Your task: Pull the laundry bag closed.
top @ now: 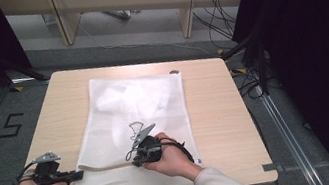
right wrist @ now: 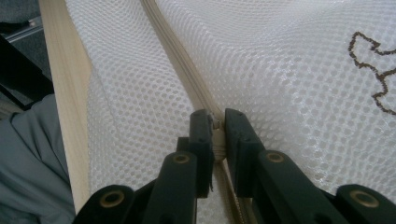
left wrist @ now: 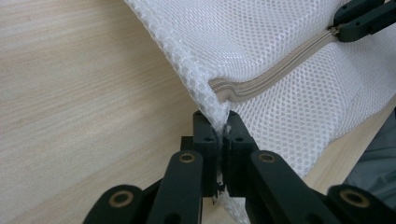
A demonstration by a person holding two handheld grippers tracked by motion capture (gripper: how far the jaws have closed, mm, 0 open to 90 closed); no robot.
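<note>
The white mesh laundry bag (top: 132, 123) with the beige zipper (left wrist: 275, 74) lies flat across the middle of the light wooden table (top: 217, 114), its near edge hanging by the table's front edge. The left gripper (left wrist: 223, 128) is clamped tight on the bag's near left corner. The right gripper (right wrist: 215, 125) is pinched on the zipper pull (right wrist: 216, 125), further along that same near edge of the bag.

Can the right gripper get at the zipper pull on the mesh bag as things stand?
Probably yes: the right gripper is already shut on the zipper pull of the mesh bag, with nothing between, while the left gripper pinches the bag's corner.
</note>
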